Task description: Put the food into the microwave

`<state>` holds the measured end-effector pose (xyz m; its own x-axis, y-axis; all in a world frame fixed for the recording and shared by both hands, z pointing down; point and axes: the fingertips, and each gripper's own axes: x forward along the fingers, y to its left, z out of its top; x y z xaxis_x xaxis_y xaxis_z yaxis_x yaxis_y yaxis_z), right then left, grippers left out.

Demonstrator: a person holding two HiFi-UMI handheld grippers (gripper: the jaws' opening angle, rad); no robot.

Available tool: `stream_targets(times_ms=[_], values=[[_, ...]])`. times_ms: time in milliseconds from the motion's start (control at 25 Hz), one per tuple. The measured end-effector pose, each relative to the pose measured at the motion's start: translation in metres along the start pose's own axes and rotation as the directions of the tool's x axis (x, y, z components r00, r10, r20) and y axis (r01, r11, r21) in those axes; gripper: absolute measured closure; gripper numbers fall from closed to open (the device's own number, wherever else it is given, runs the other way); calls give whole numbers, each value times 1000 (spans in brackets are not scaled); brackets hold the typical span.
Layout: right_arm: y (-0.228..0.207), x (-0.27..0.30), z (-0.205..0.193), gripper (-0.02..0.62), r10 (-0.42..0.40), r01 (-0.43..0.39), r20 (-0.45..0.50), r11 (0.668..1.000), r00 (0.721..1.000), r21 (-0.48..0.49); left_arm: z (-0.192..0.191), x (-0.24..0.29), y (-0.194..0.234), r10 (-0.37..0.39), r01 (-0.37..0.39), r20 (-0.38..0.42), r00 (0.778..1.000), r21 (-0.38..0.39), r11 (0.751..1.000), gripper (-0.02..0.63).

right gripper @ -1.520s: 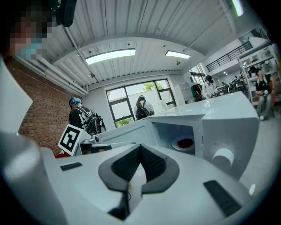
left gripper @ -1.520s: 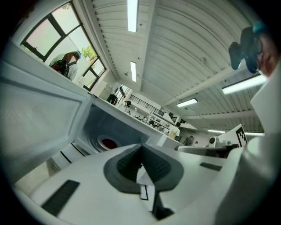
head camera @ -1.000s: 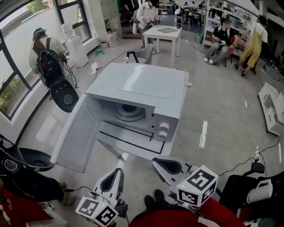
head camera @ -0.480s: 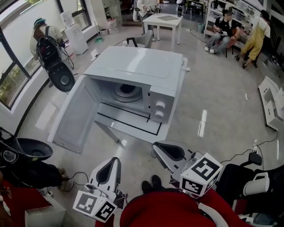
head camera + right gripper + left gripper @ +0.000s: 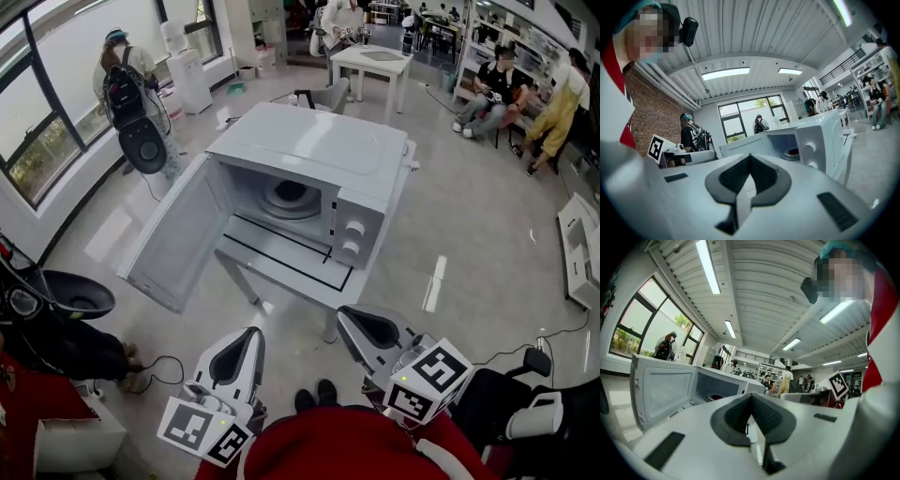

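Open-plan room: microwave (image 5: 314, 155), door open, well ahead of shut fingers (image 5: 370, 330).

White microwave (image 5: 314, 155) upright, door (image 5: 178, 248) wide open.

Clothing: red top (image 5: 347, 452) | Footwear: dark shoes (image 5: 316, 398) | left claw (image 5: 251, 334), right claw (image 5: 349, 317): pale grey shells, black pads | marker cubes (image 5: 427, 380): black-and-white squares

White table (image 5: 281, 270) with black outline marks, on grey floor (image 5: 469, 216); microwave (image 5: 309, 150), door open, sits on it
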<state>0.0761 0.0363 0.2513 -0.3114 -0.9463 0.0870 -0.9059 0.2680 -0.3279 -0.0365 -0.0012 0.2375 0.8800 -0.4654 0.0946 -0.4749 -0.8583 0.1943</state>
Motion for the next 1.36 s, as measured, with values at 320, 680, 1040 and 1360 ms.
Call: stream_targets(times_ms=[320, 680, 1040, 1360], values=[[7, -7, 2, 583, 12, -11, 16, 999, 1000, -32, -6, -8, -5, 19, -19, 5, 1000, 9, 1000, 598], [3, -7, -5, 583, 0, 0, 7, 1000, 1000, -29, -5, -7, -10, 19, -19, 33, 999, -7, 1000, 598], [-2, -5, -9, 583, 1, -1, -6, 999, 1000, -43, -7, 0, -8, 23, -22, 45, 999, -31, 999, 598], [-3, -2, -4, 583, 1, -1, -4, 998, 1000, -66, -3, 4, -7, 21, -21, 41, 999, -12, 1000, 598]])
